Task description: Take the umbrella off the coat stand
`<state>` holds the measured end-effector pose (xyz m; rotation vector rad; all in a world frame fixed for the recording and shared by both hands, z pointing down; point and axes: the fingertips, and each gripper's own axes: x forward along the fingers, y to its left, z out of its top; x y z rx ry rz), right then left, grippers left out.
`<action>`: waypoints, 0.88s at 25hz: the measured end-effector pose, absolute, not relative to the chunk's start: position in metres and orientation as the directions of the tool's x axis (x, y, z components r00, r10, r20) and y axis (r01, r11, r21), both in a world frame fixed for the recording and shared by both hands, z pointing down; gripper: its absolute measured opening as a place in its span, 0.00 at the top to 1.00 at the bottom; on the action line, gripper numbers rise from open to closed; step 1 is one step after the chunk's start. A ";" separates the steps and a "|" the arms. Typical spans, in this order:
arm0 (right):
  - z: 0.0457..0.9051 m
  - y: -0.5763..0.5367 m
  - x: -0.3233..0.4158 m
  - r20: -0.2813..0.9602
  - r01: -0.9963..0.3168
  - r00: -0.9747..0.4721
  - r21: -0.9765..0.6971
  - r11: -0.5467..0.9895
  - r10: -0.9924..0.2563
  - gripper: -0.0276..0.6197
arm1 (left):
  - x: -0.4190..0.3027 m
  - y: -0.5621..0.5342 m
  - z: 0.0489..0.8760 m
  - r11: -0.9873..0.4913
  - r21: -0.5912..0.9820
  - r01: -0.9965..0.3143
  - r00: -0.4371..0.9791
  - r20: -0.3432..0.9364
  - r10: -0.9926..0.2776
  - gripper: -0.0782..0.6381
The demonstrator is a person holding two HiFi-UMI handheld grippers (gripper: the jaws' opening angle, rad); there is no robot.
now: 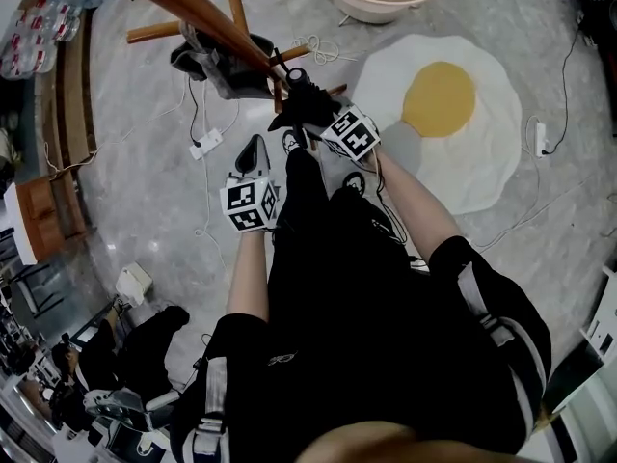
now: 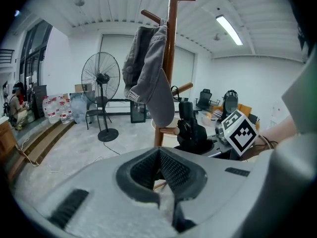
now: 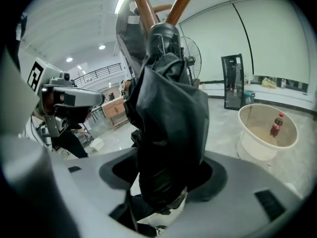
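Note:
The wooden coat stand [image 1: 207,17] rises in front of me, its pole [image 2: 171,58] close ahead in the left gripper view. A grey garment [image 2: 151,78] hangs from an upper peg. The folded black umbrella [image 3: 168,118] stands upright against the pole [image 3: 143,9], and my right gripper [image 3: 166,165] is shut on its lower part. In the head view the umbrella [image 1: 304,109] sits just beyond the right gripper [image 1: 313,123]. My left gripper [image 1: 254,152] hangs a little to the left and nearer me, jaws together with nothing between them [image 2: 159,155]. It looks across at the umbrella [image 2: 190,130].
An egg-shaped rug [image 1: 453,114] lies on the floor at the right. A white tub [image 3: 267,133] holding a bottle [image 3: 277,124] stands beyond it. A power strip with cables [image 1: 205,143] lies left of the stand's base. A standing fan [image 2: 101,83] and wooden steps [image 1: 58,143] are on the left.

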<state>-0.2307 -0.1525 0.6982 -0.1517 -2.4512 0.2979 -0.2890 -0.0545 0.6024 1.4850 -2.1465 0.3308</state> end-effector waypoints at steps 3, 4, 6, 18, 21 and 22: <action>0.695 -0.154 -0.229 0.595 0.033 -0.784 -0.243 0.969 0.176 0.55 | -0.286 -0.061 0.600 0.364 0.079 -0.928 -0.272 0.522 -0.809 0.89; 0.694 -0.153 -0.228 0.594 0.032 -0.785 -0.241 0.970 0.174 0.55 | -0.285 -0.061 0.599 0.360 0.076 -0.930 -0.271 0.520 -0.810 0.89; 0.692 -0.151 -0.225 0.593 0.029 -0.787 -0.239 0.971 0.170 0.55 | -0.282 -0.059 0.598 0.357 0.073 -0.931 -0.270 0.521 -0.810 0.89; 0.671 -0.168 -0.209 0.564 -0.033 -0.819 -0.227 0.973 0.104 0.55 | -0.264 -0.075 0.592 0.317 0.075 -0.945 -0.239 0.504 -0.830 0.89; 0.667 -0.173 -0.202 0.561 -0.054 -0.824 -0.225 0.973 0.083 0.55 | -0.259 -0.079 0.591 0.305 0.077 -0.949 -0.228 0.501 -0.835 0.89; 0.666 -0.174 -0.200 0.558 -0.061 -0.826 -0.225 0.972 0.077 0.55 | -0.258 -0.080 0.591 0.301 0.079 -0.950 -0.224 0.500 -0.837 0.89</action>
